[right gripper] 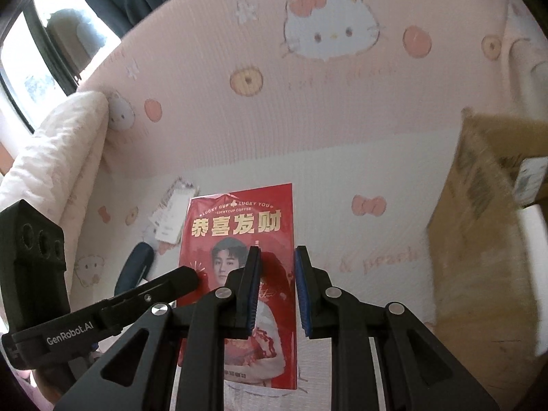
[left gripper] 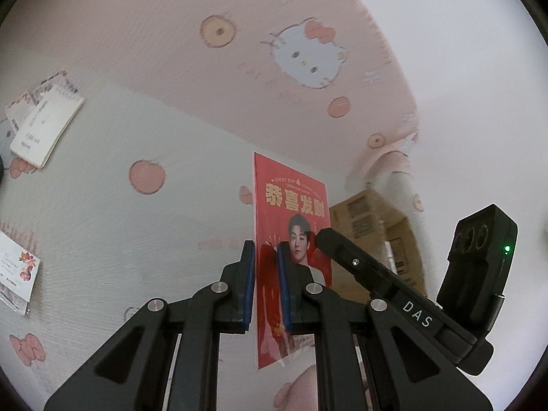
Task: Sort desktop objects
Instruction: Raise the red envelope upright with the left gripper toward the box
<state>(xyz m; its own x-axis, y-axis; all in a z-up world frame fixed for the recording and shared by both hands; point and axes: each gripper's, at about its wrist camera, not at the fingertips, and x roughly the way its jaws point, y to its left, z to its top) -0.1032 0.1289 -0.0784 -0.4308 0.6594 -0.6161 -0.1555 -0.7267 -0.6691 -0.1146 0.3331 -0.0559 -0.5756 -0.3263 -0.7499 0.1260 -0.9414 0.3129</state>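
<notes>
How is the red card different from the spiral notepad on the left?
The red card is bright red with gold characters and a portrait; the spiral notepad is pale. The card is one thin sheet; the notepad is a thick wire-bound stack. The card sits between the left gripper's fingers; the notepad lies on the mat, apart. Both are rectangular paper.

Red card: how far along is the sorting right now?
Done: nothing visibly sorted. In hand: the red card stands edge-up between the left gripper fingers, the right gripper open beside its edge. Left: the spiral notepad, the small floral card and a dark blue object lie loose on the mat.
</notes>
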